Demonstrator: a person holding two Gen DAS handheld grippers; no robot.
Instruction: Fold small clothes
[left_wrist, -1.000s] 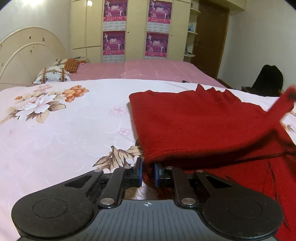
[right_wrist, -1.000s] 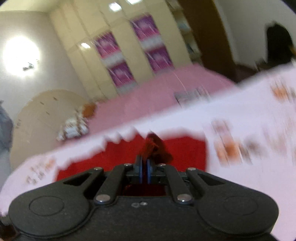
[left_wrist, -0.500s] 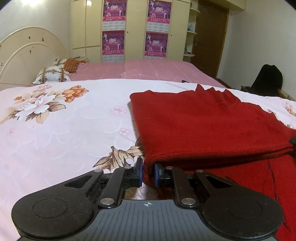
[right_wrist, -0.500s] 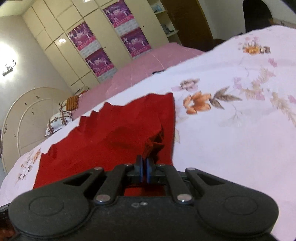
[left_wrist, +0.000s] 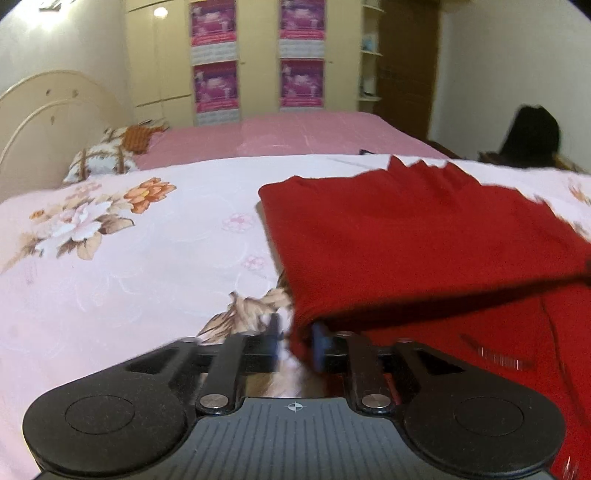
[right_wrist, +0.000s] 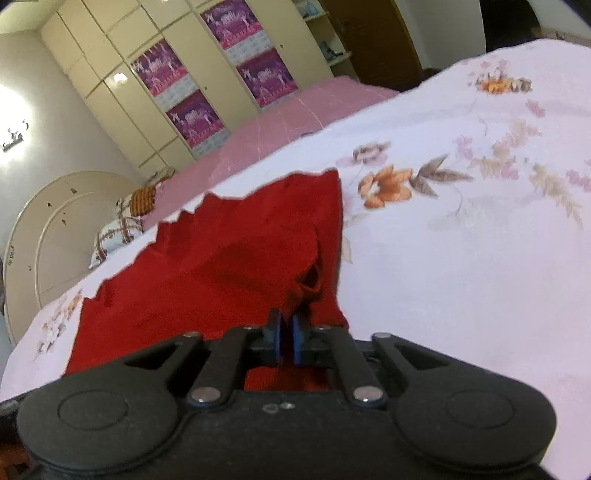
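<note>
Red knit garment (left_wrist: 417, 236) lies folded over on the bedsheet (left_wrist: 129, 266), from 12 to 3 o'clock. Left gripper (left_wrist: 295, 341), jaws parted, straddles its corner; right gripper (right_wrist: 285, 334) pinches the opposite corner. Release both low, judging by the settled fold, then smooth it.

- Garment (left_wrist: 424, 236): red knit cloth, matt, slightly fuzzy.
- Sheet (left_wrist: 129, 266): smooth cloth with a flower print, faint sheen.
- Left gripper (left_wrist: 295, 341): matt black plastic body, bright metal pins, blue pads (left_wrist: 318, 338).
- Wardrobe (right_wrist: 177, 48): glossy cream doors bearing paper posters.
- Headboard (left_wrist: 44, 114): smooth cream finish.
</note>
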